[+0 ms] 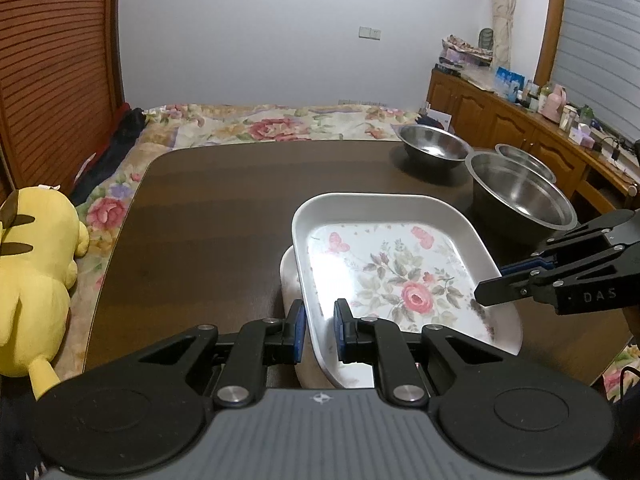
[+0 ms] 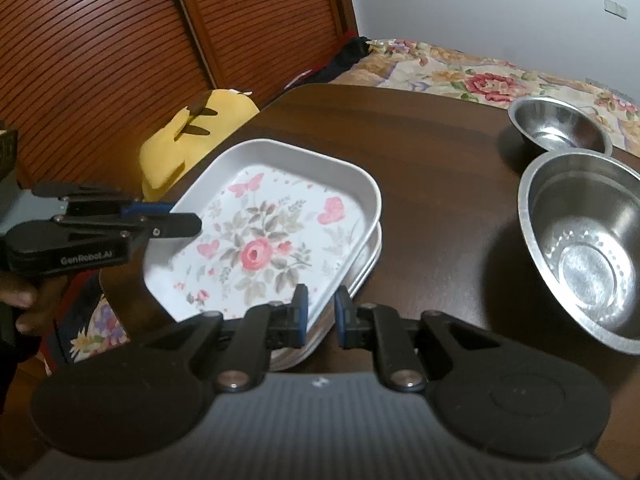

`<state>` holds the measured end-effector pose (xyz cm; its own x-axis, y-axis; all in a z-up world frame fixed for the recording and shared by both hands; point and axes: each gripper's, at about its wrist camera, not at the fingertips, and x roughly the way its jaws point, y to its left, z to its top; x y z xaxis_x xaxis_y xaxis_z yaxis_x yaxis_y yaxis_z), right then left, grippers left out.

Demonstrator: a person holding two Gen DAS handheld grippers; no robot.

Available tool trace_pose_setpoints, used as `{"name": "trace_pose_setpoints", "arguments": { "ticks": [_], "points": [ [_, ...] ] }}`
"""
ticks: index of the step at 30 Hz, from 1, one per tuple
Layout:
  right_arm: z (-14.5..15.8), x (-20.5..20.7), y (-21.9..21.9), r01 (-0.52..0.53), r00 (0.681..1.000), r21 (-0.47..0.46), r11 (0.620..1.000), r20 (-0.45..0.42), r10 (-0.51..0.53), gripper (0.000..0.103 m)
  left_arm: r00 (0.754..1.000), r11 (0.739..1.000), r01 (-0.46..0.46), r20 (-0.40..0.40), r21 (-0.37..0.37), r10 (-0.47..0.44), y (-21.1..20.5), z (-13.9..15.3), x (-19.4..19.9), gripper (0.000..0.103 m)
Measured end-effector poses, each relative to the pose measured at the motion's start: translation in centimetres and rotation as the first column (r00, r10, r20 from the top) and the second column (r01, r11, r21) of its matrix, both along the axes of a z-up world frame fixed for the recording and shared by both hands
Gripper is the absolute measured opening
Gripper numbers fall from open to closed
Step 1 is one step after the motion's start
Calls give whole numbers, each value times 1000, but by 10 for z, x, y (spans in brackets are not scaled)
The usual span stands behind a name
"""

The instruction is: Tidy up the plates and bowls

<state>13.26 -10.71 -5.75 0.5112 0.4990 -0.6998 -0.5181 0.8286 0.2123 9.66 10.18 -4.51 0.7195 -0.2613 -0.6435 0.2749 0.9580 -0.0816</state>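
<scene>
A white rectangular plate with a pink flower print hangs over the dark wooden table. My left gripper is shut on the plate's near-left rim. On the opposite rim my right gripper is shut too. Under the plate, slightly offset, lies a stack of similar white plates; whether the held plate touches it I cannot tell. Three steel bowls stand at the right: a small one at the back, a large one nearer, and one behind it.
A yellow plush toy lies on the flowered bed cover beside the table's left edge. A wooden sideboard crowded with bottles runs along the right. A person's fingers hold the left gripper's handle.
</scene>
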Motion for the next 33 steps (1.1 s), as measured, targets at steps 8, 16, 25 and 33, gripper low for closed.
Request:
{"name": "trace_pose_setpoints", "arguments": {
  "ticks": [8,16,25,33],
  "points": [
    [-4,-4,4,13,999,-1,1000,31,-13,16,1000,1000,-11,-8,17,11,-1,-9,1,17],
    [-15,-16,-3,73,993,66,995,87,-78,16,1000,999,-18,11,37,17,-4,-14,2,17],
    [-28,-25,-9,115,982,133,984,138,-133,16,999,999,-39,16,30,39,-1,-16,1,17],
    [-26,-31,-8,125,965,113,986,215,-147,17,998,999,-46,32,-5,47,0,-8,2,24]
  ]
}}
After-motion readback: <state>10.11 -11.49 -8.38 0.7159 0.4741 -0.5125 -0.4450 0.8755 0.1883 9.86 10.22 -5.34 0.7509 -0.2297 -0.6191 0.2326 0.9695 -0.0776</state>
